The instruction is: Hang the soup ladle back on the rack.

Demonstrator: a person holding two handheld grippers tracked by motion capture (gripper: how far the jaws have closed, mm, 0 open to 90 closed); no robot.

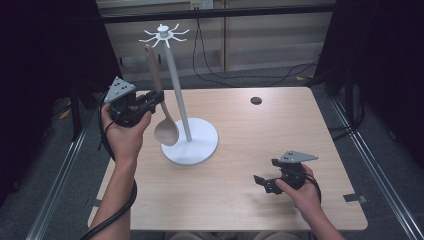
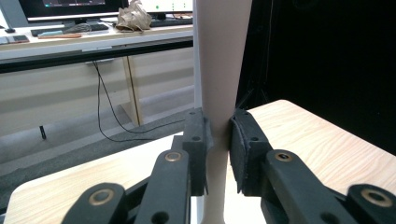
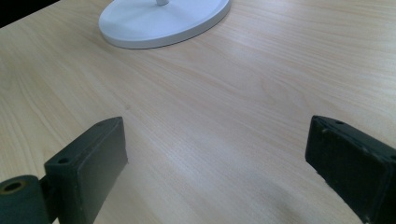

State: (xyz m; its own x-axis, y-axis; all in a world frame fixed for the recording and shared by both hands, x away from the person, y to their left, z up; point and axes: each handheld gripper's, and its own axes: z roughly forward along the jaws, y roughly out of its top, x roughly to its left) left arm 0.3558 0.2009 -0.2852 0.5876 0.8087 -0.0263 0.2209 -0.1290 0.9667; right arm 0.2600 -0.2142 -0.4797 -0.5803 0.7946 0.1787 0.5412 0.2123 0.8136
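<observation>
Setting: pale wood-grain counter (image 1: 280, 125) on a grey floor, dark curtains at both sides, black cables trailing along the far wall.
Left gripper (image 1: 159, 98): raised above the counter's near-left part in the person's left hand (image 1: 124, 134); its jaws are clamped on the handle of a wooden spoon (image 1: 160, 102), with the grey three-cornered plate on top.
Left gripper view: both black pads (image 2: 243, 140) press the spoon's pale handle (image 2: 218, 79) from either side, the handle running straight up between them.
Wooden spoon: held nearly upright, bowl down and handle end up, the bowl hanging just beside the white pole and over the edge of the base.
Utensil stand (image 1: 186, 125): white round base on the counter's left half, a tall thin pole, and a ring of curved hooks at the top.
Right gripper (image 1: 259, 181): low over the counter's near-right part in the right hand (image 1: 300, 192), jaws spread wide and holding nothing.
Right gripper view: bare counter (image 3: 243, 93) between the two pads, the stand's base (image 3: 163, 18) farther off.
Counter hole (image 1: 256, 100): small dark round spot toward the far right.
</observation>
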